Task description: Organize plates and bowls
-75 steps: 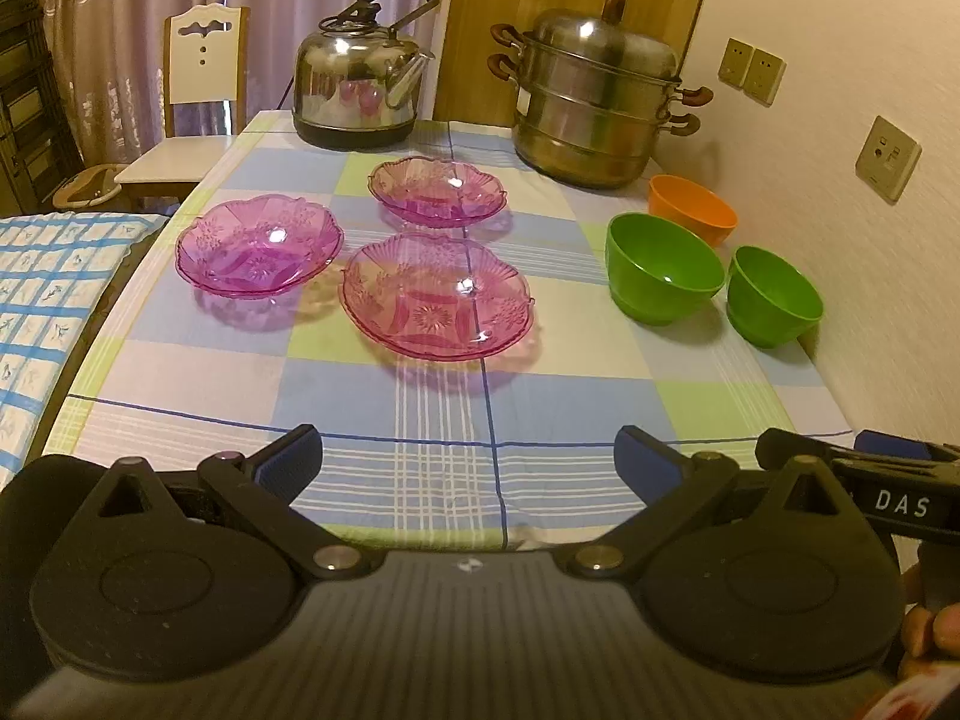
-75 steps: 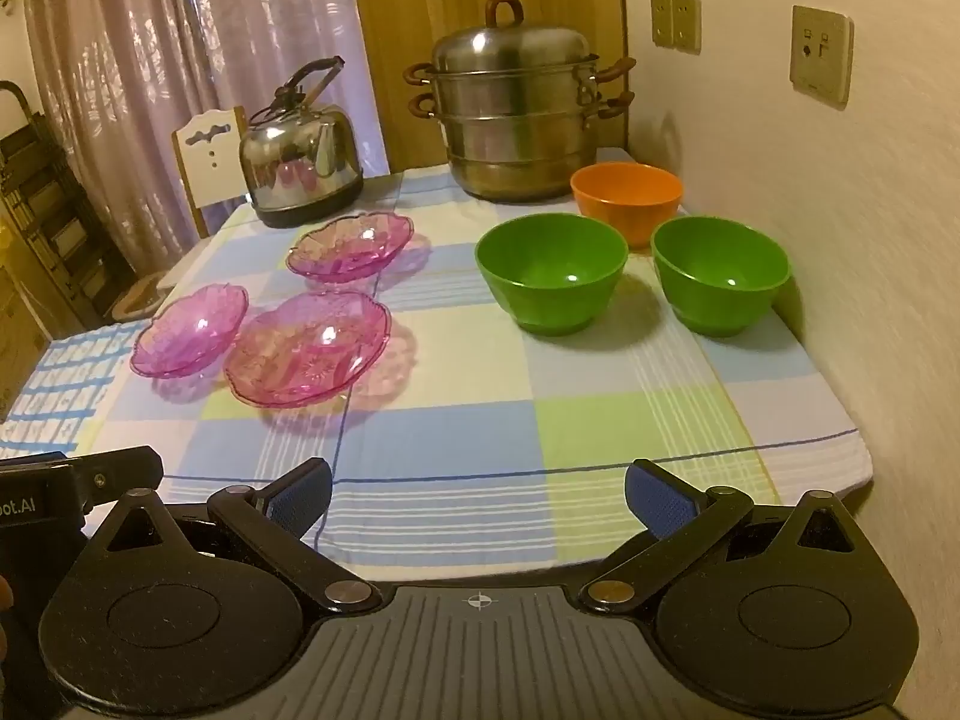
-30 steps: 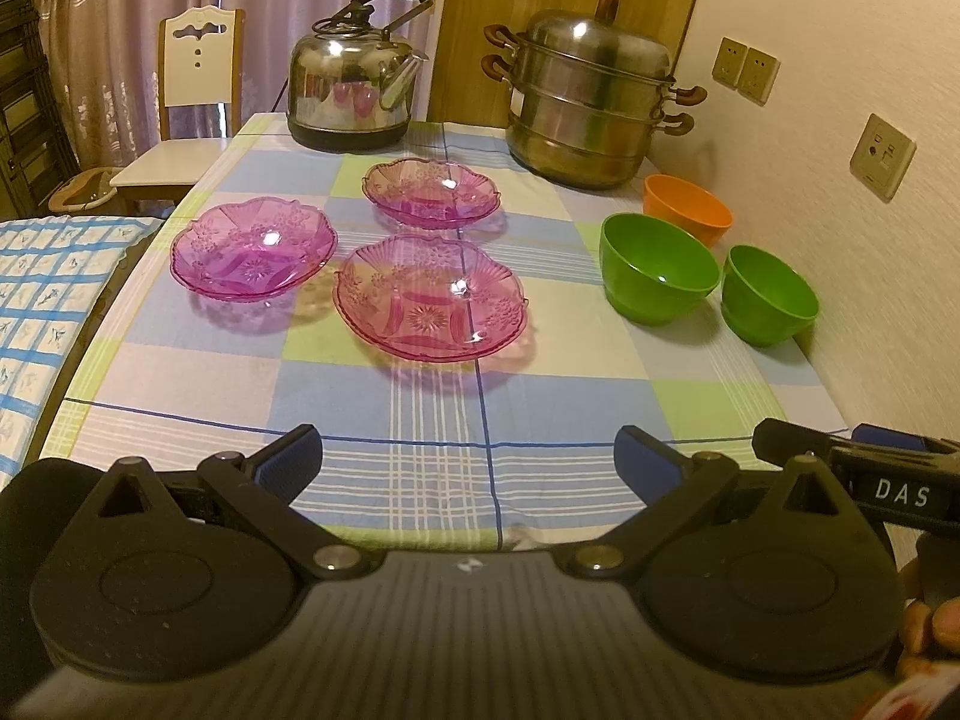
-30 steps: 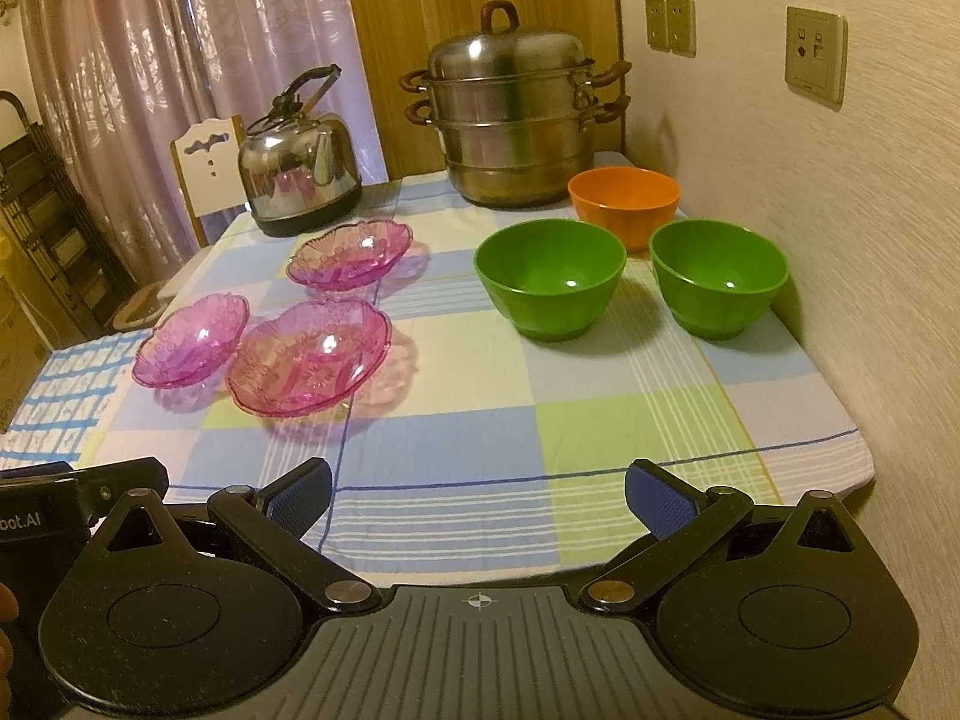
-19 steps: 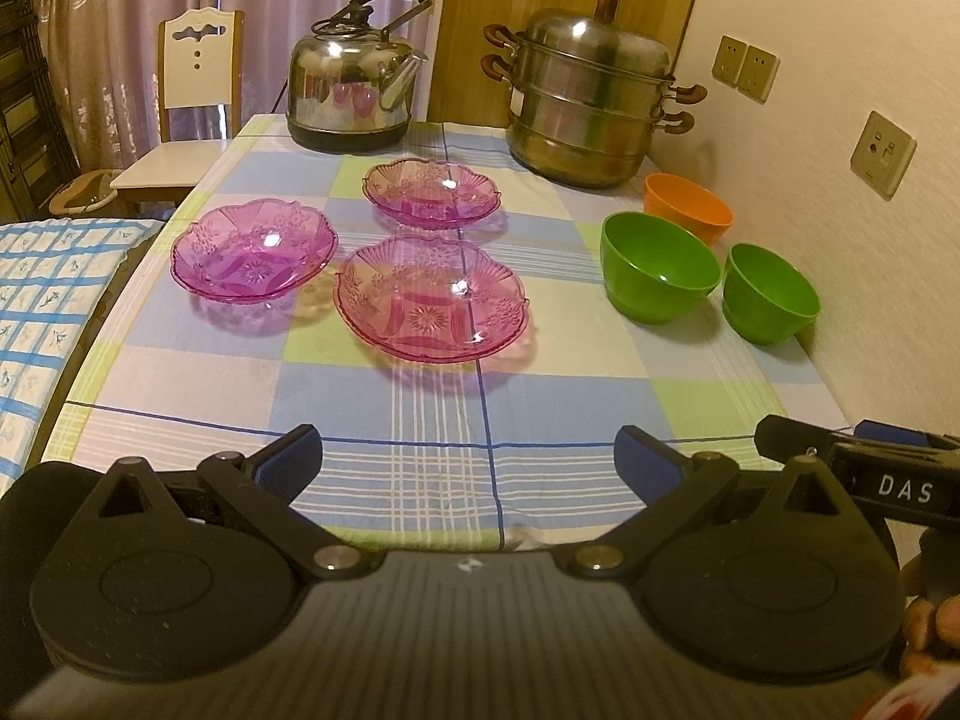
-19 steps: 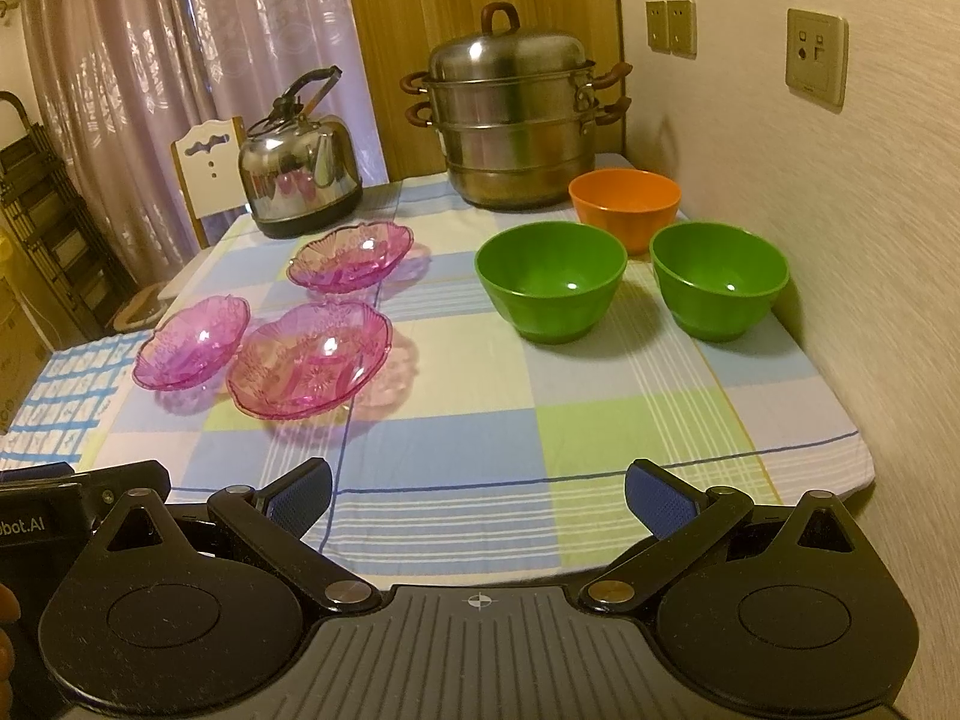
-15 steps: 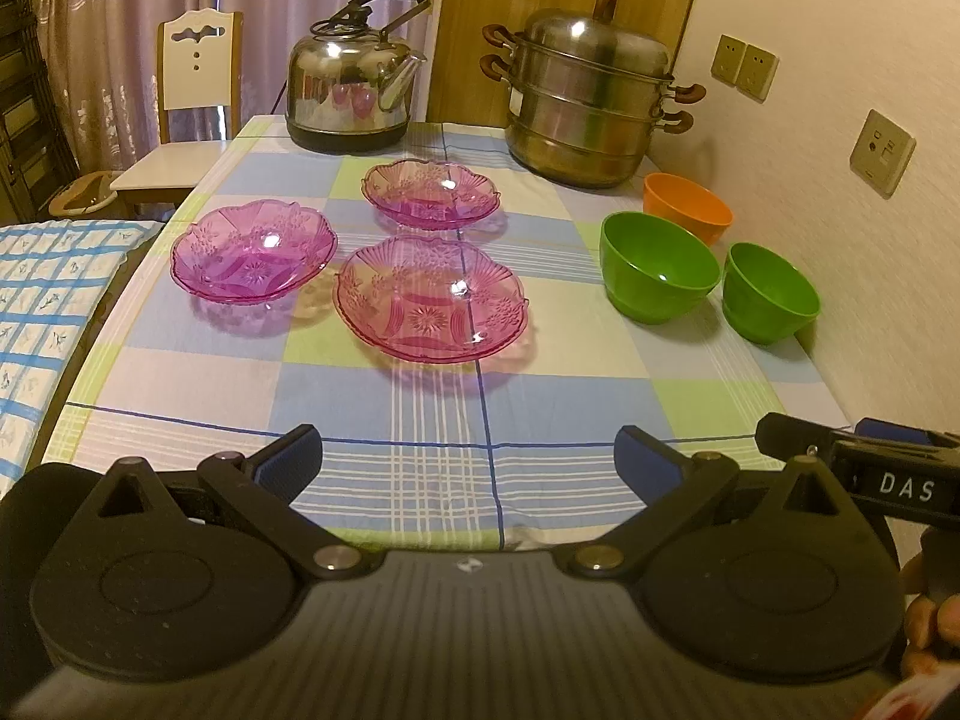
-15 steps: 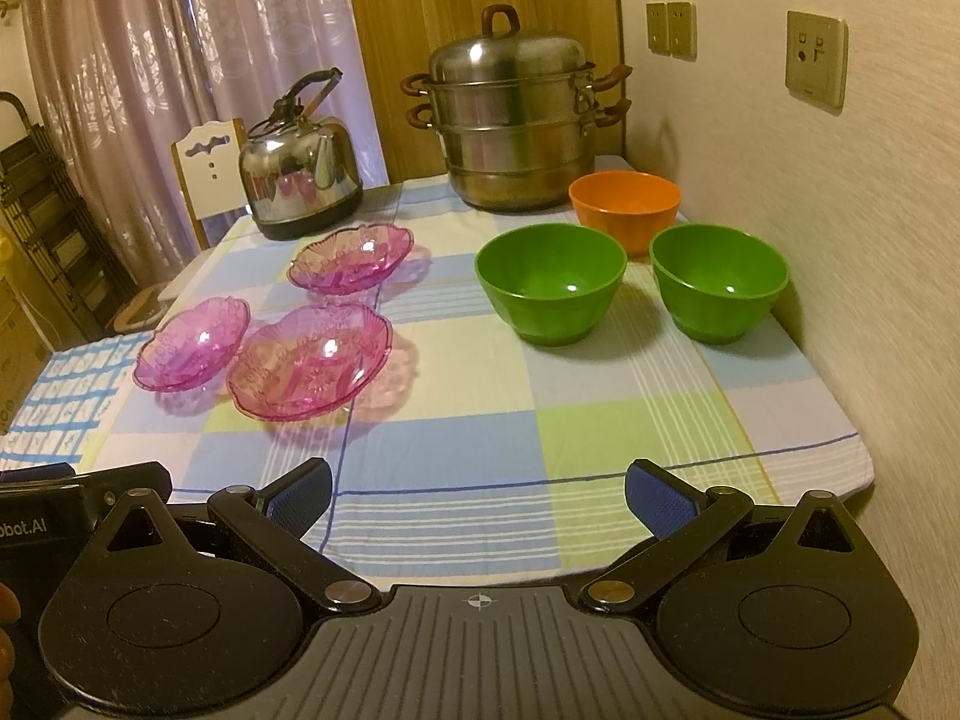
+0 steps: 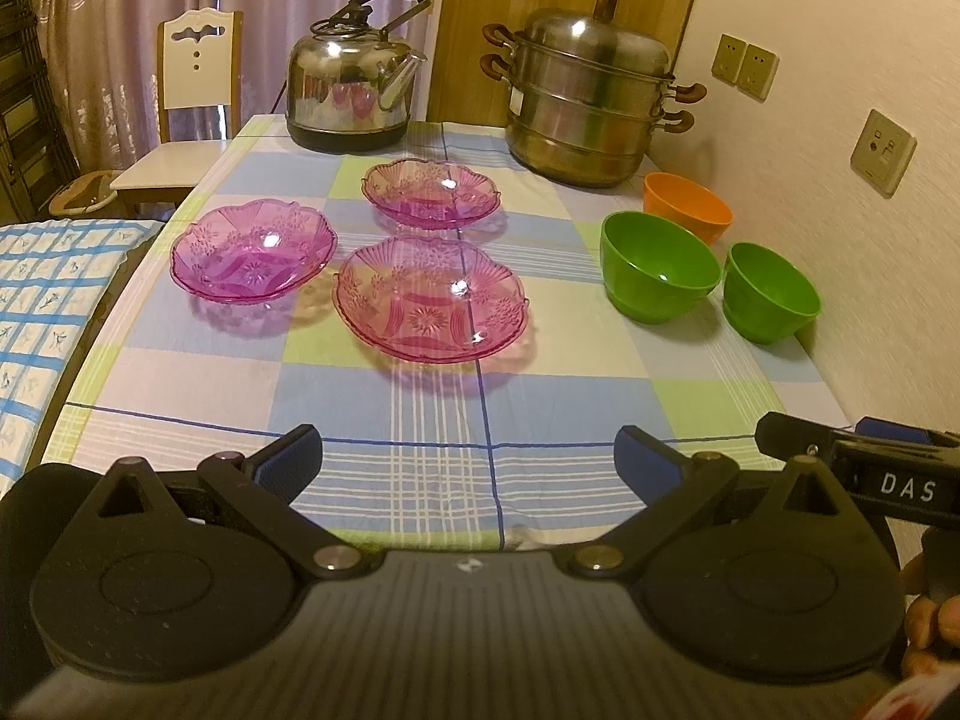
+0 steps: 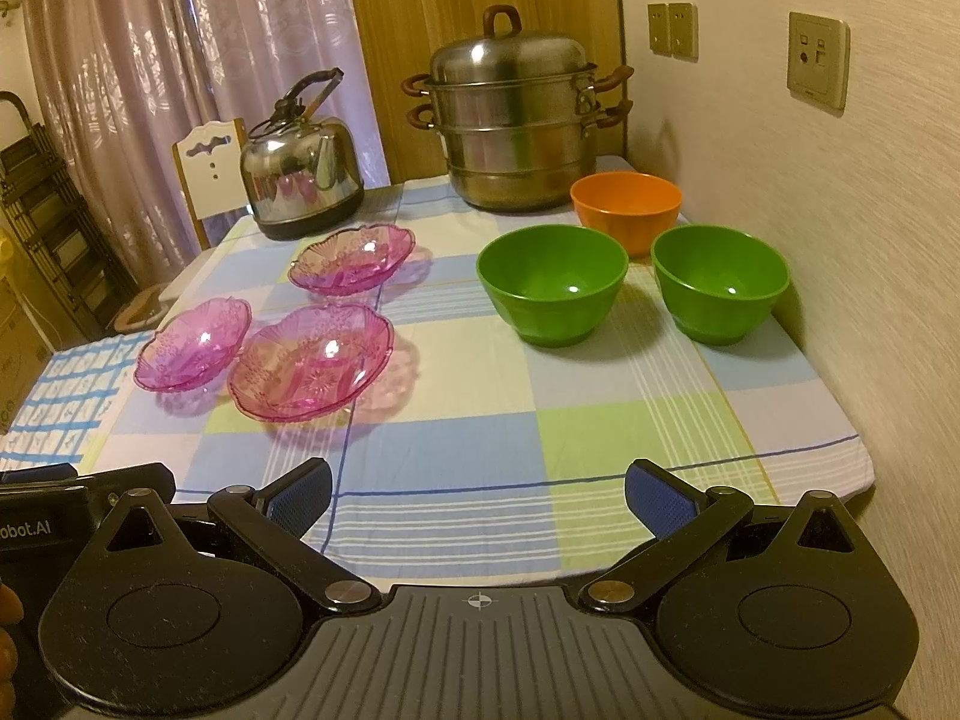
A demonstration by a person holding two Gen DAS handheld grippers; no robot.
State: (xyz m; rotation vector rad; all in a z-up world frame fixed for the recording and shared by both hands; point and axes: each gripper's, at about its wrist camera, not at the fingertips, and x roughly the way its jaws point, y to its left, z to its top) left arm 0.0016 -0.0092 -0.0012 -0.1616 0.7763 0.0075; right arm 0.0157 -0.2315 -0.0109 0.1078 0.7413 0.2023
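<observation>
Change: next to none over the last moments; both views have only drifted slightly, and every dish lies where it did. Sorting has not begun.
Left tongs [image 9: 468, 459]: apart, empty, held short of the bench's [image 9: 420, 480] near edge.
Right tongs [image 10: 478, 489]: apart, empty, alongside.
Plates: three pink plates [image 9: 431, 299], translucent, moulded, scalloped rims, ahead of the left tongs, near but apart.
Bowls: two green bowls [image 10: 552, 291] and an orange bowl [image 10: 626, 210], smooth, opaque, deep, ahead of the right tongs.
Cloth: checked tablecloth [image 10: 480, 414], woven, matte.
</observation>
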